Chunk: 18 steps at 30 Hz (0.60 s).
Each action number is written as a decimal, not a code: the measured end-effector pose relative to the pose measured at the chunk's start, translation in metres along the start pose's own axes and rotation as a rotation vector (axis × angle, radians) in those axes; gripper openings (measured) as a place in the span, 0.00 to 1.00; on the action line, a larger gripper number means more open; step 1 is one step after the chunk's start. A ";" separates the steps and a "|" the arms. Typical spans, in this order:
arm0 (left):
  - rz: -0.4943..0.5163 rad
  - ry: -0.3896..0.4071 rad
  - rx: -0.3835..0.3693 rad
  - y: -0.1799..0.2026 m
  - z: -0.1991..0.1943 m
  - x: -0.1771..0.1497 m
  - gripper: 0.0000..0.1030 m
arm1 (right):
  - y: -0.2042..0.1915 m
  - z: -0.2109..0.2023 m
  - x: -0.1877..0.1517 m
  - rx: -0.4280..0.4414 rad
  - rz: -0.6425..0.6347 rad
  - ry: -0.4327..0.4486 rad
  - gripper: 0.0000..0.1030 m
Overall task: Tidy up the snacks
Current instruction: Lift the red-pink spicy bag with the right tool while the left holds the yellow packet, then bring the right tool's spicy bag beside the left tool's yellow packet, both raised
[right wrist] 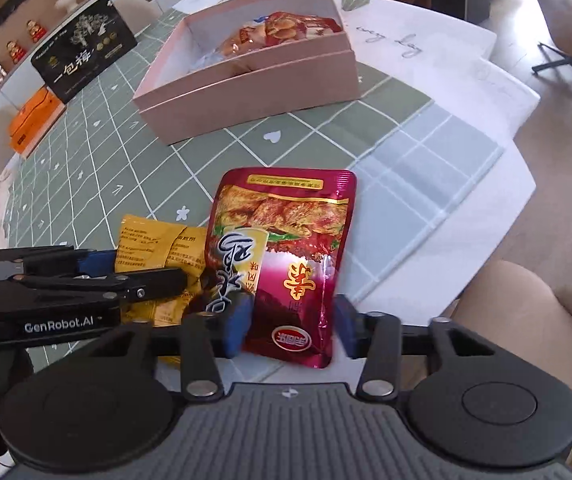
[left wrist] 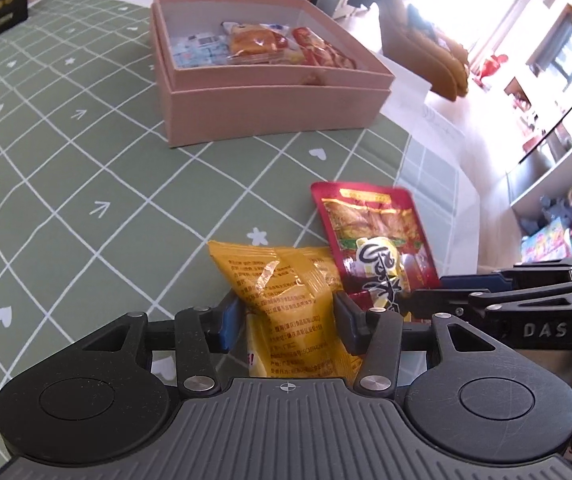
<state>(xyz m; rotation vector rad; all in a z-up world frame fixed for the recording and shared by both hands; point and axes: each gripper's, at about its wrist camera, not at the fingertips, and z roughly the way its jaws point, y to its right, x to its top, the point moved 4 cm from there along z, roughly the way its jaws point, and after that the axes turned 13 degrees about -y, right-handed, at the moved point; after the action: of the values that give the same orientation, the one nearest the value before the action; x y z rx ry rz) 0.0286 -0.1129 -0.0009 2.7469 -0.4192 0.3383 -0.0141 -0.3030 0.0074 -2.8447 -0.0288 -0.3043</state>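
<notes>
A yellow snack packet [left wrist: 282, 280] lies on the green checked tablecloth [left wrist: 86, 160], and my left gripper [left wrist: 286, 316] is shut on it, one pad on each side. Beside it to the right lies a red snack pouch [right wrist: 286, 220], overlapping the yellow packet's [right wrist: 154, 248] edge. My right gripper [right wrist: 290, 324] is shut on the pouch's lower part. Each gripper shows in the other's view: the right gripper [left wrist: 425, 296] at the red pouch [left wrist: 373, 232], the left gripper [right wrist: 146, 270] at the yellow packet. Farther back stands an open pink box [left wrist: 270, 116] holding several snack packs.
A black gift box [right wrist: 82, 48] and an orange box [right wrist: 34, 120] stand at the table's far left. The table edge curves close on the right, with a beige chair [right wrist: 525, 320] just beyond it. Green cloth lies bare between the packets and the pink box [right wrist: 246, 96].
</notes>
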 end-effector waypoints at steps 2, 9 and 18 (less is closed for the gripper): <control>-0.006 0.005 -0.012 -0.002 0.000 0.001 0.51 | 0.000 -0.002 0.004 0.040 0.012 -0.010 0.37; -0.022 0.022 -0.049 -0.012 -0.003 0.000 0.50 | -0.002 -0.018 0.022 0.149 0.061 0.000 0.37; -0.041 0.042 -0.080 -0.021 -0.007 -0.006 0.49 | -0.018 -0.032 0.036 0.230 0.059 0.002 0.40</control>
<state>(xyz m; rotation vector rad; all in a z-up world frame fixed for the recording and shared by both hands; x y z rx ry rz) 0.0292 -0.0899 -0.0027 2.6613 -0.3576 0.3599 0.0138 -0.2955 0.0501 -2.6120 0.0190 -0.2729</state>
